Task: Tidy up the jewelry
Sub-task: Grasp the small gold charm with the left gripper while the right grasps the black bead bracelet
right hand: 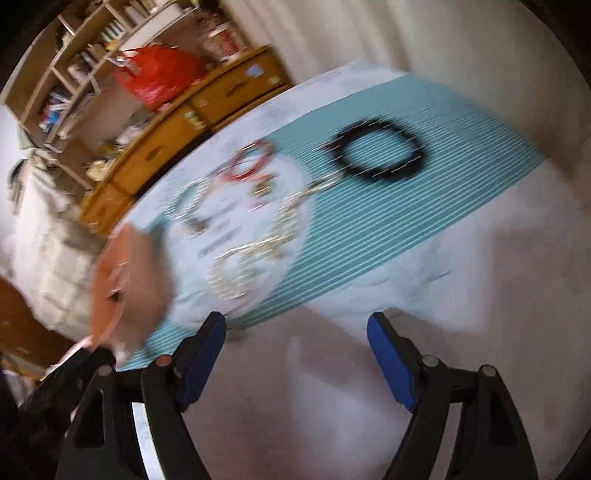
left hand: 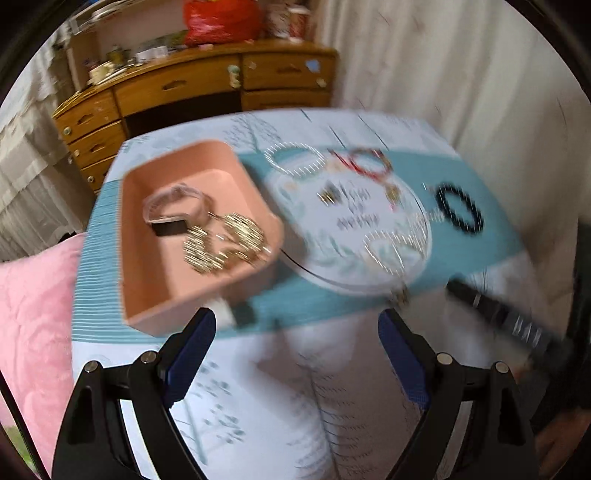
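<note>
A pink tray point(left hand: 155, 288) sits at the left of the printed tablecloth and holds gold chains point(left hand: 225, 240) and a pale bracelet point(left hand: 173, 199) with a dark tag. Loose on the cloth, all blurred, lie a black bead bracelet point(left hand: 460, 208) point(right hand: 378, 151), a red bracelet point(left hand: 360, 162) point(right hand: 251, 162), a silvery bracelet point(left hand: 295, 160) and a pale chain point(right hand: 251, 266). My left gripper point(left hand: 297, 332) hovers open just in front of the tray, nothing between its fingers. My right gripper point(right hand: 295, 332) is open and empty over bare cloth, short of the jewelry; the tray point(right hand: 129, 280) is at its left.
A wooden dresser point(left hand: 184, 85) with a red bag point(left hand: 221, 18) on top stands behind the table. A pink cushion point(left hand: 33, 314) lies at the left, a pale curtain point(left hand: 461, 74) hangs at the right. A dark blurred object point(left hand: 495, 310) crosses the cloth's right side.
</note>
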Demonstrator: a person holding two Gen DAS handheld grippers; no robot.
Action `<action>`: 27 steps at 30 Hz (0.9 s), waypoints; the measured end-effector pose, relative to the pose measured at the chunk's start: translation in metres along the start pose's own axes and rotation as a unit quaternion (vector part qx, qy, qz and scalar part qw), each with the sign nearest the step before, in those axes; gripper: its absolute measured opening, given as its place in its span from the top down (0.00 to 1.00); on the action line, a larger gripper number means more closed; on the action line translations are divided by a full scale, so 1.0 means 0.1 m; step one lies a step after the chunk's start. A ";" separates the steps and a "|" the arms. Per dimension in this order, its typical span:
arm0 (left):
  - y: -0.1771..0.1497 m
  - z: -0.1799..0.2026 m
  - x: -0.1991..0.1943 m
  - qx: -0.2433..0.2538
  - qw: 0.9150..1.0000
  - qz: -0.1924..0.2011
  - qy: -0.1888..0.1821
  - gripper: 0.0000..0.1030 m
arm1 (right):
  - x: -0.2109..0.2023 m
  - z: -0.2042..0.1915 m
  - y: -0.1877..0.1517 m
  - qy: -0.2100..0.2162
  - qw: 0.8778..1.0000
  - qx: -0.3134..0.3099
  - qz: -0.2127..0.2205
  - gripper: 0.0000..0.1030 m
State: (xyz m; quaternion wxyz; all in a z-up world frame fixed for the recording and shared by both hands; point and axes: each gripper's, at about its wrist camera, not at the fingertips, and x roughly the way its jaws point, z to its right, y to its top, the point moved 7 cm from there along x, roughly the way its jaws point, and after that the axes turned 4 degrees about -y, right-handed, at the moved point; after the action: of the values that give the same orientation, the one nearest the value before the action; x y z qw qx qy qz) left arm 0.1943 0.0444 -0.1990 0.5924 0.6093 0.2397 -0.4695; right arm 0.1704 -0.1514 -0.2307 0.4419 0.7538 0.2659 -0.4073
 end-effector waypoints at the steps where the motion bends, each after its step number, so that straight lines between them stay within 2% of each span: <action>1: -0.03 0.07 0.04 0.008 1.000 -0.004 0.002 0.14 | -0.01 0.09 0.04 -0.008 1.000 -0.002 0.005 0.23; 4: -0.06 0.29 0.17 0.022 1.000 -0.016 0.007 0.14 | 0.01 0.33 0.11 -0.029 1.000 0.003 0.005 0.22; 7: -0.07 0.45 0.28 0.012 1.000 -0.021 0.008 0.14 | 0.01 0.51 0.19 -0.039 0.999 0.002 0.013 0.22; 10: -0.07 0.58 0.38 0.000 1.000 -0.020 0.011 0.14 | 0.02 0.64 0.29 -0.043 0.999 -0.017 0.018 0.22; 14: -0.04 0.71 0.51 -0.005 0.999 -0.017 0.037 0.15 | 0.06 0.74 0.43 -0.045 0.997 -0.051 0.024 0.22; 16: -0.03 0.75 0.54 -0.008 0.999 -0.016 0.042 0.21 | 0.10 0.76 0.51 -0.049 0.995 -0.079 0.027 0.22; 20: -0.01 0.80 0.62 -0.005 0.997 -0.013 0.070 0.26 | 0.17 0.78 0.62 -0.051 0.992 -0.111 0.031 0.22; 22: 0.00 0.83 0.64 0.000 0.997 -0.006 0.079 0.35 | 0.19 0.80 0.70 -0.038 0.993 -0.105 0.036 0.22; 27: 0.03 0.89 0.66 0.007 0.995 0.012 0.102 0.47 | 0.29 0.82 0.96 -0.011 0.996 -0.075 0.046 0.22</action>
State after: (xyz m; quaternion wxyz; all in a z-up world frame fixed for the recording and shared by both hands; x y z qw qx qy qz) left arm 0.2004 -0.0583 -0.2412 0.5661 0.6607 0.2886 -0.3995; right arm 0.2276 -0.2679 -0.2348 0.5177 0.7257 0.2561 -0.3738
